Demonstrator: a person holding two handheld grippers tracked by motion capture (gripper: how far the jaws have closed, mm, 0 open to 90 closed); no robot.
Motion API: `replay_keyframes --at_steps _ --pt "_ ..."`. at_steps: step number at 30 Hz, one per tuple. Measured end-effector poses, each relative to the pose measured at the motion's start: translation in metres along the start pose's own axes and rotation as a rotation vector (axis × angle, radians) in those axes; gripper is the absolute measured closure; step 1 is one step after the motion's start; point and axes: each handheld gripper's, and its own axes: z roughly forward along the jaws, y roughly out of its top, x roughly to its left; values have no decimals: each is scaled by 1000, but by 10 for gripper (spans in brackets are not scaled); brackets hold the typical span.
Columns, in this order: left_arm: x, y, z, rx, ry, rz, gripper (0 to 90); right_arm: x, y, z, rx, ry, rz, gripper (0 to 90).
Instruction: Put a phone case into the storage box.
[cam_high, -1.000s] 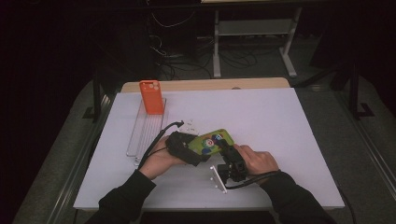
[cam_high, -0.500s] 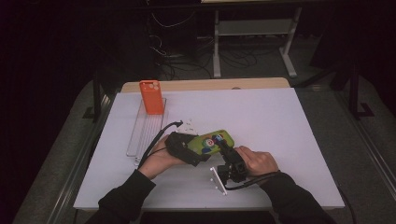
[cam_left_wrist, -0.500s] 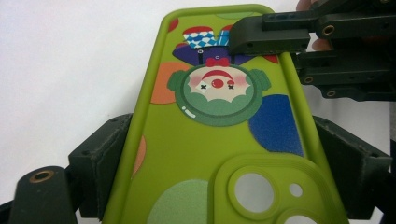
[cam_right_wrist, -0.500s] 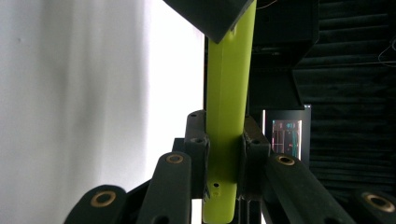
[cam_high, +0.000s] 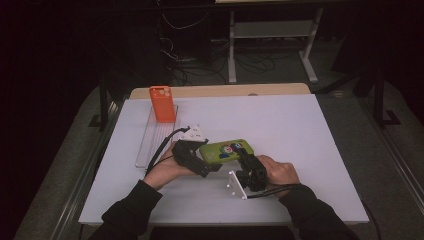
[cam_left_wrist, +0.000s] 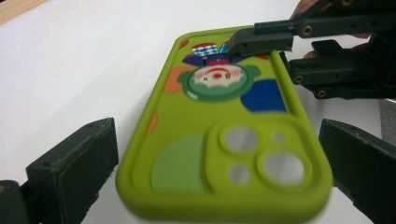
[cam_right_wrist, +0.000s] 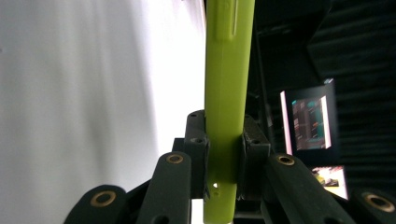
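A lime-green phone case (cam_high: 227, 150) with a clown picture and camera cut-outs lies flat just above the white table. My left gripper (cam_high: 206, 161) is at its left end and open. Its jaws have just been opening and now stand apart on either side of the case's camera end (cam_left_wrist: 224, 140), without touching it. My right gripper (cam_high: 247, 162) is shut on the case's opposite end, with its pads pressing both faces of the case's edge (cam_right_wrist: 226, 93). The right gripper (cam_left_wrist: 275, 51) is also seen at the far end in the left gripper view.
An orange phone case (cam_high: 162, 102) stands upright at the far end of a clear slotted rack (cam_high: 152, 142) on the table's left side. The white table (cam_high: 300, 130) has free room to the right and behind. Both forearms reach in over the front edge.
The left gripper has eased slightly off the case's left end. The green case and the right hand keep their place.
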Motion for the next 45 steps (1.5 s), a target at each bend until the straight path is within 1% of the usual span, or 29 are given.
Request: replay_keyframes --at_steps 1,2,3,4,5,6,7,8,10,11,12,13,14,15,21,22,23,26,28,29,30,32,35,36,38,39,41,43,45 --pt "1 0 -1 -2 5 0 0 -1 -1 0 8 18 36 761" --pt "2 0 -1 -5 7 2 0 -3 -2 0 9 41 54 761" --pt "2 0 -2 -6 6 -15 0 -5 -2 0 11 47 66 761" --pt "3 0 -2 -3 8 -7 0 -9 -3 0 10 57 113 761" --pt "4 -1 -2 -13 9 -13 0 -10 -4 1 10 72 159 761" --pt "5 -1 -3 -12 7 0 0 -12 -6 1 19 90 191 761" --pt "5 -1 -3 -12 7 1 0 -14 -7 2 20 99 211 761" --pt "4 -1 -3 -14 4 -14 0 -16 -9 2 20 110 217 761" --pt "4 -1 -3 -19 1 -16 0 -19 -12 3 22 141 296 760" --pt "3 -1 -3 -34 2 -30 0 -19 -12 2 29 157 356 760" --pt "4 -1 -3 -35 6 -18 0 -21 -13 3 24 170 419 761" --pt "5 -1 -3 -34 8 -7 0 -23 -15 4 27 183 449 761" --pt "7 0 -4 -31 13 18 0 -26 -17 4 23 194 476 761" --pt "7 0 -4 -29 13 19 0 -27 -18 4 22 204 502 760" --pt "6 0 -5 -39 29 -13 0 -33 -25 7 24 270 643 760" --pt "6 0 -5 -45 31 -18 0 -34 -25 7 25 287 698 760" --pt "7 0 -5 -47 31 -18 0 -35 -26 8 20 303 724 760" --pt "6 0 -5 -49 35 -40 0 -37 -29 10 18 342 811 760" --pt "7 0 -5 -60 38 -33 0 -39 -31 11 19 368 874 760" --pt "7 0 -5 -63 39 -49 0 -39 -32 11 17 382 898 760" --pt "7 0 -5 -63 41 -49 0 -40 -34 12 11 398 919 760" --pt "7 0 -5 -72 43 -72 0 -41 -38 14 19 430 974 760" --pt "8 2 -5 -77 57 -86 0 -43 -43 16 11 479 1072 760" --pt "9 3 -5 -89 62 -86 0 -43 -44 16 5 488 1088 761" --pt "10 4 -5 -104 68 -104 0 -43 -43 16 1 502 1122 760" --pt "11 5 -5 -109 71 -106 0 -43 -44 16 4 504 1116 760" --pt "13 6 -6 -118 67 -124 0 -43 -44 16 -1 513 1135 760" --pt "15 8 -6 -134 67 -130 0 -44 -43 16 -3 520 1159 760" --pt "17 10 -7 -144 70 -136 0 -44 -43 17 -3 521 1164 760"
